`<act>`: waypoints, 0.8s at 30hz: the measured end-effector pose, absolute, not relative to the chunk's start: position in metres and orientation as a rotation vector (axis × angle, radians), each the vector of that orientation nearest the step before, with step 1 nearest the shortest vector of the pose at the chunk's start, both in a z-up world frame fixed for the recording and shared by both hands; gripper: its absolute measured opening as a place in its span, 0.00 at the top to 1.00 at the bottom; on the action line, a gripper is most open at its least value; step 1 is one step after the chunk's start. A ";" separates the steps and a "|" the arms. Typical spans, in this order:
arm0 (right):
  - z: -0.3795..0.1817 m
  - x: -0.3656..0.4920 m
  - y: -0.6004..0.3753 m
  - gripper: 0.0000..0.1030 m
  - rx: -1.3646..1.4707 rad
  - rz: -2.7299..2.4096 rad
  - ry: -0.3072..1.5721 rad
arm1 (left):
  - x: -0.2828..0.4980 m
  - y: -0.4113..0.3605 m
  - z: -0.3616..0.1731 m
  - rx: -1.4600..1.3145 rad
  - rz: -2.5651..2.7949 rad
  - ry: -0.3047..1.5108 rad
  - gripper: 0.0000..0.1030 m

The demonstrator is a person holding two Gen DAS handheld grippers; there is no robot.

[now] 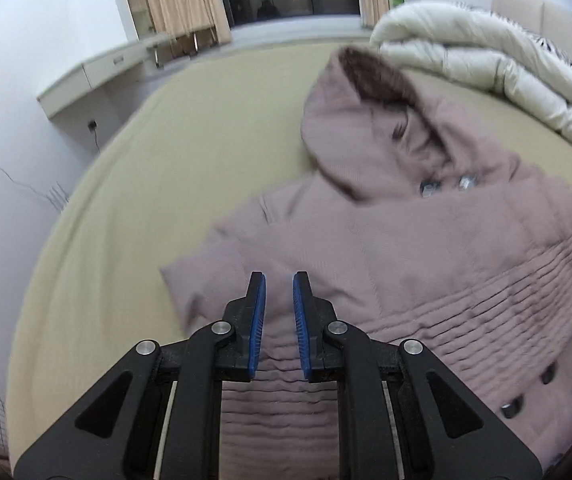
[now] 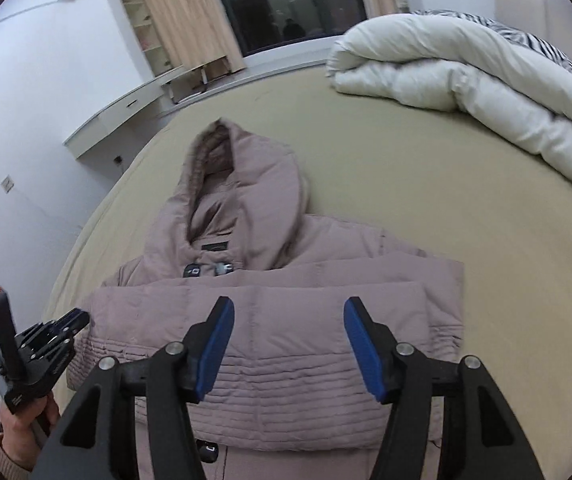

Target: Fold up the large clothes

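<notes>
On the bed, a padded coat is lying soft and bulky; hems suit gripping. Left gripper nearly closed, empty; right gripper open, empty.

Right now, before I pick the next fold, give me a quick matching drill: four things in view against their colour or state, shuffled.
Things:
1. coat
2. duvet
3. right gripper
4. left gripper

States:
A. jaws nearly closed, nothing between them
B. white, rolled up at the far side of the bed
C. mauve, hood pointing toward the window
D. jaws wide apart above the coat

Pairs: 1-C, 2-B, 3-D, 4-A
</notes>
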State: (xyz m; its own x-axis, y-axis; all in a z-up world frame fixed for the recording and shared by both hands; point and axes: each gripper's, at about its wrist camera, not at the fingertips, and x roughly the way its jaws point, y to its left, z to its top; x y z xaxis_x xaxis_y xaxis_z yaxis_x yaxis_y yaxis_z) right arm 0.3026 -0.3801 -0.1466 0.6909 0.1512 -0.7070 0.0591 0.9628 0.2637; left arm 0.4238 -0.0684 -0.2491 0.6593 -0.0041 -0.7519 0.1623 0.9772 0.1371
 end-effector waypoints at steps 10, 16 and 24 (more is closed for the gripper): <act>-0.190 0.306 -0.374 0.37 0.267 0.064 0.846 | 0.427 -0.065 -0.218 0.113 -0.114 0.778 0.87; -0.164 0.311 -0.408 0.26 0.404 0.106 0.776 | 0.510 -0.103 -0.181 0.036 -0.197 0.814 0.76; -0.173 0.308 -0.426 0.26 0.394 0.150 0.807 | 0.627 -0.169 -0.179 0.050 -0.202 0.864 0.18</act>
State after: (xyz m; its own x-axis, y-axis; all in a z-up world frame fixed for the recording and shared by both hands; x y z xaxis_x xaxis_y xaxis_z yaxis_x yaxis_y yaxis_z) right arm 0.3082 -0.4265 -0.1734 0.6858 0.2786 -0.6724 0.0178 0.9171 0.3982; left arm 0.6274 -0.1688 -0.1793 0.6316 -0.1561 -0.7594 0.1965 0.9798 -0.0380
